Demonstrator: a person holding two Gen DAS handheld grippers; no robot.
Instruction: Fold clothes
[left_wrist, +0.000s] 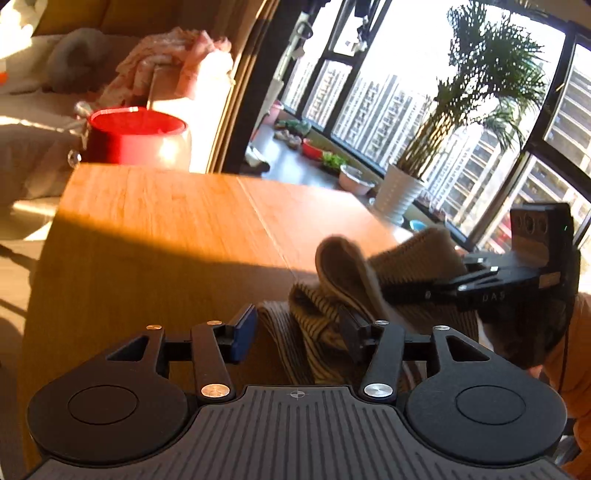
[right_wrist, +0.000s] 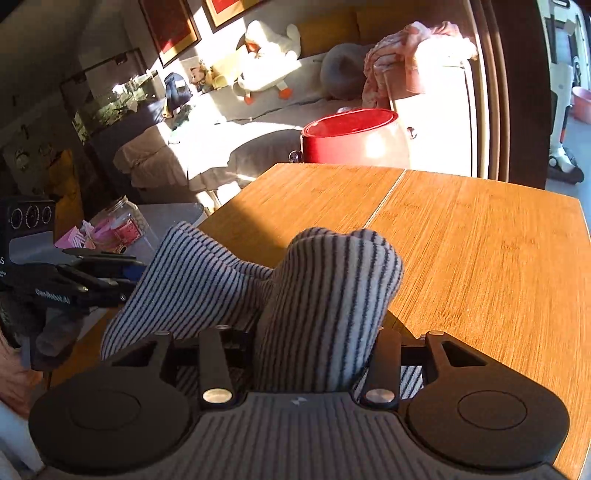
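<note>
A grey, dark-striped cloth is bunched above the near part of the wooden table. In the left wrist view my left gripper has the bundle filling the gap between its blue-padded finger and its other finger. My right gripper reaches in from the right and clamps the cloth's far side. In the right wrist view the cloth rises as a thick roll from my right gripper and hides its fingertips. My left gripper holds the cloth's left edge above the table.
A red bucket stands past the table's far edge, before a sofa with a pink blanket. A white potted palm stands by the windows on the right. A glass jar sits left of the table. An orange sleeve is behind the right gripper.
</note>
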